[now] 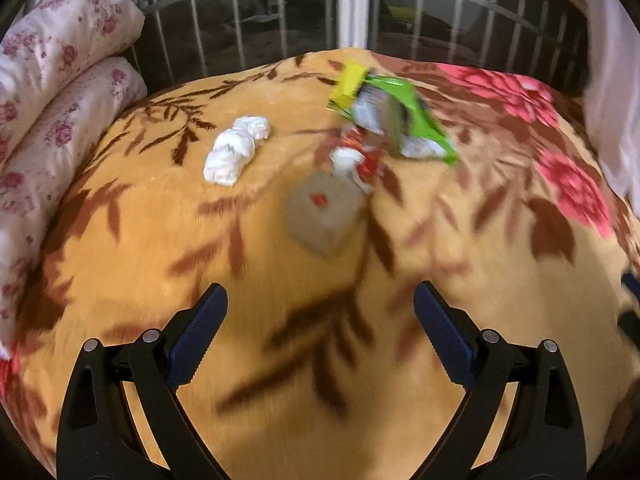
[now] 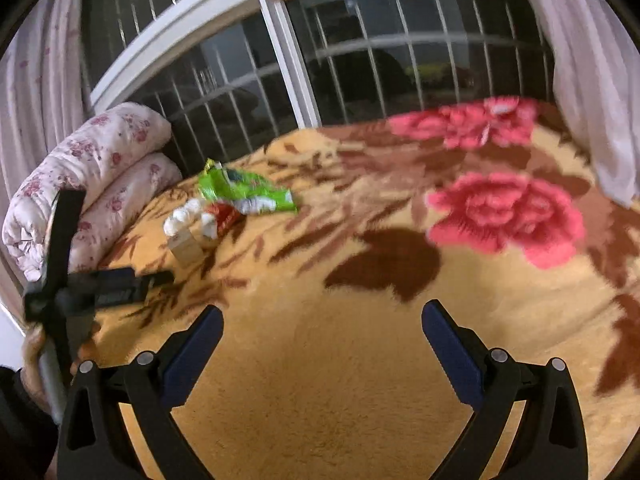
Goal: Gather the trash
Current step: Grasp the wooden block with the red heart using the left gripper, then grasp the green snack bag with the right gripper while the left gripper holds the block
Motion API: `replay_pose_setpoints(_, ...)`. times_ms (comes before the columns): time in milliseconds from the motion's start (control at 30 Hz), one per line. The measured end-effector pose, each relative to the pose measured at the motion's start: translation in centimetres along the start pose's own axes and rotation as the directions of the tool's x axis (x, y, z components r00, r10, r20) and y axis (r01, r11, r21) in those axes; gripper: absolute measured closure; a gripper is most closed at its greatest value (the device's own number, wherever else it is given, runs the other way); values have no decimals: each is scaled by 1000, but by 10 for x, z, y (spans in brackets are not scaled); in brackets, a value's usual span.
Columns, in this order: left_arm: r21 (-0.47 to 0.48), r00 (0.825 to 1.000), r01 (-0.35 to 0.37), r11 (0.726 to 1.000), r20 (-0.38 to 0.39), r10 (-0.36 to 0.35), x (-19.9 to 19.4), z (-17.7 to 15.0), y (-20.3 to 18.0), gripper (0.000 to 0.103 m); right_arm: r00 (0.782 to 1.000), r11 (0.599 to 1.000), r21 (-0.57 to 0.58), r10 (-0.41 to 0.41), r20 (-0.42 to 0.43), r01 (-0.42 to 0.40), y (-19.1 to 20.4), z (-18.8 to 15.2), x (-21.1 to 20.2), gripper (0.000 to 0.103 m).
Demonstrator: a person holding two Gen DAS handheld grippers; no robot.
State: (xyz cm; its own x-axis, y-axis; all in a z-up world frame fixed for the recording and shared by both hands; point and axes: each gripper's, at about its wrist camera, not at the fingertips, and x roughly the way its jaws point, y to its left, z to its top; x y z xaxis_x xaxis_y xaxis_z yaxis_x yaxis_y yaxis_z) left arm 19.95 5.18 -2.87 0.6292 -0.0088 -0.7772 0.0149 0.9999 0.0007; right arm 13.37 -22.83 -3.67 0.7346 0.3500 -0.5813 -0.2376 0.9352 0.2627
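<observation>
Trash in a loose cluster on the blanket, toward the bed's far edge, below the barred window. Crumpled tissue nearest the folded quilt at the left edge, lying apart from the rest. Green wrapper farthest back, close to the far edge; red wrapper just in front of it, touching or overlapping its near end. Small box nearest, touching the red wrapper; blurred, print unreadable.

Left gripper above bare blanket on the near side of the box, jaws spread wide, nothing between them. Right gripper likewise spread wide and empty, over a plain stretch of blanket toward the middle of the bed, well apart from the trash. From the right wrist view, left gripper seen at the left edge, between quilt and trash, held by a hand at the lower left. Curtain hanging at the right edge of the bed.
</observation>
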Motion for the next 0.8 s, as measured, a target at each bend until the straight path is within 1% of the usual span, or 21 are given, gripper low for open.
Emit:
replay_pose_setpoints(67,-21,1000,-9,1000,-11,8,18,13,4,11,999,999,31,13,-33,-12,-7,-6,9,5)
replay_pose_setpoints(200,-40,1000,-10,999,-4,10,38,28,6,11,997,991,113,70,-20,-67,-22,-10,7,5)
replay_pose_setpoints(267,-27,1000,7,1000,-9,-7,47,33,2,11,996,986,148,81,-32,-75,-28,-11,10,5)
replay_pose_setpoints(300,-14,1000,10,1000,-14,-10,51,34,-1,17,995,983,164,87,-42,-79,-30,-11,12,5)
replay_pose_setpoints(333,2,1000,12,1000,-24,-12,54,32,-3,27,995,981,179,90,-49,-80,-33,-11,14,5)
replay_pose_setpoints(367,13,999,4,1000,-33,-4,56,32,-5,40,994,979,189,92,-51,-81,-34,-11,15,5)
replay_pose_setpoints(400,20,1000,-8,1000,-28,9,56,31,-7,47,994,978,193,93,-49,-82,-35,-11,14,5)
replay_pose_setpoints(433,24,1000,2,1000,-13,-2,52,30,-7,54,995,978,192,92,-43,-82,-34,-11,13,5)
replay_pose_setpoints(467,22,1000,17,1000,-6,-17,49,29,-7,57,995,979,187,89,-41,-80,-33,-12,13,5)
replay_pose_setpoints(533,-1,999,37,999,-5,-37,42,24,-3,57,996,981,180,83,-41,-74,-32,-12,13,5)
replay_pose_setpoints(667,-50,995,100,994,28,-99,6,4,4,57,996,983,171,72,-47,-63,-30,-11,11,5)
replay_pose_setpoints(733,-34,993,115,993,35,-114,-18,-15,3,57,997,988,153,44,-63,-34,-25,-7,11,5)
replay_pose_setpoints(800,-1,994,99,995,44,-98,-32,-31,-1,57,997,994,106,32,-77,-24,-15,0,13,5)
